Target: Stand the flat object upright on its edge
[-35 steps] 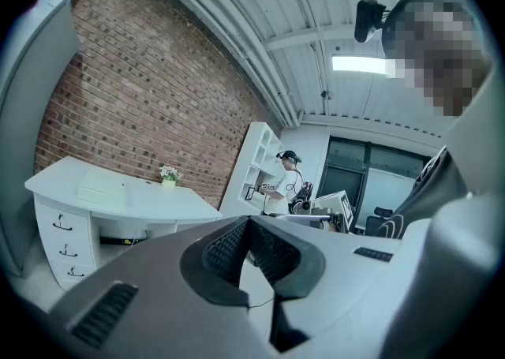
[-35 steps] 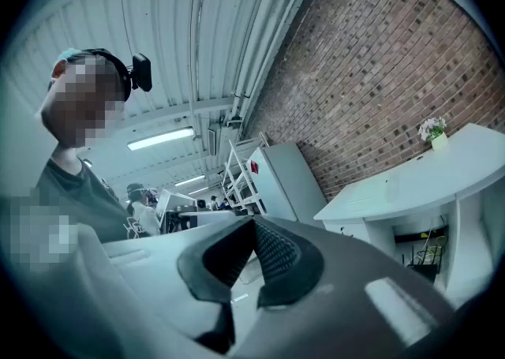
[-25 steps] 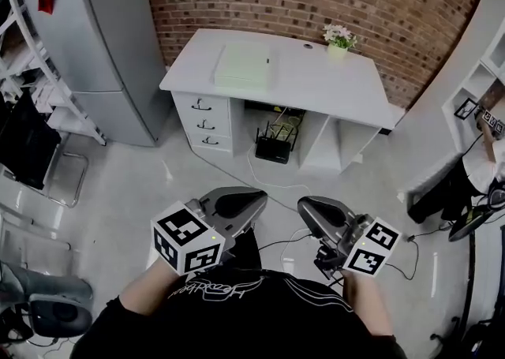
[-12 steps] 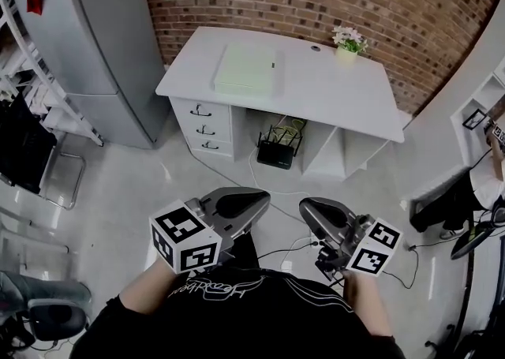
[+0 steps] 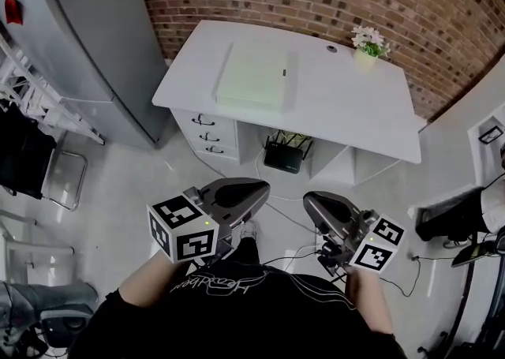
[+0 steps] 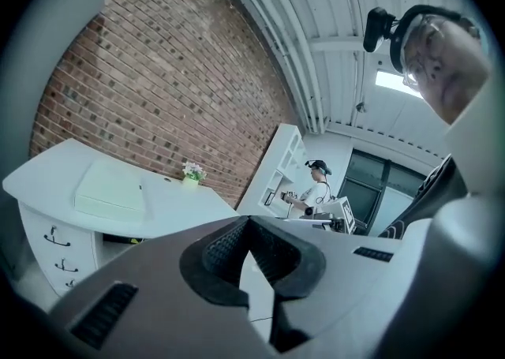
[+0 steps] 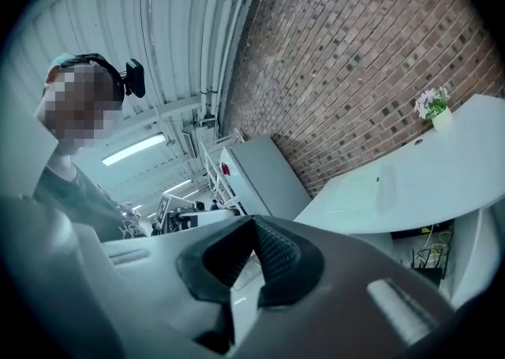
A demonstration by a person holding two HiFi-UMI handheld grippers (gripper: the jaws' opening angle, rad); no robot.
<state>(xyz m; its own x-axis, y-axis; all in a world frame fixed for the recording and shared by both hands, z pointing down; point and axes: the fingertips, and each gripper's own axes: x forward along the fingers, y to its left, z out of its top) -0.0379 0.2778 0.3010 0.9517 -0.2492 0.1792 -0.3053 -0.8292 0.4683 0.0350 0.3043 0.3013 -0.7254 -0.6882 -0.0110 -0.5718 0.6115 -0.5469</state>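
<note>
My left gripper [image 6: 251, 222] and right gripper [image 7: 254, 222] are both clenched on nothing and held low in front of me. I judge there is nothing to grasp yet: the flat object [image 5: 254, 75] lies flat toward the table's [image 5: 359, 109] left end, well ahead.

The left gripper's [image 6: 250, 223] grey jaws are pressed together with nothing between their black ribbed pads [image 6: 222, 251]. Beyond, a pale green flat rectangular slab [image 6: 110, 189] lies flat on a white desk with drawers [image 6: 177, 204], near a small potted flower [image 6: 192, 172] by the red brick wall [image 6: 158, 89]
</note>
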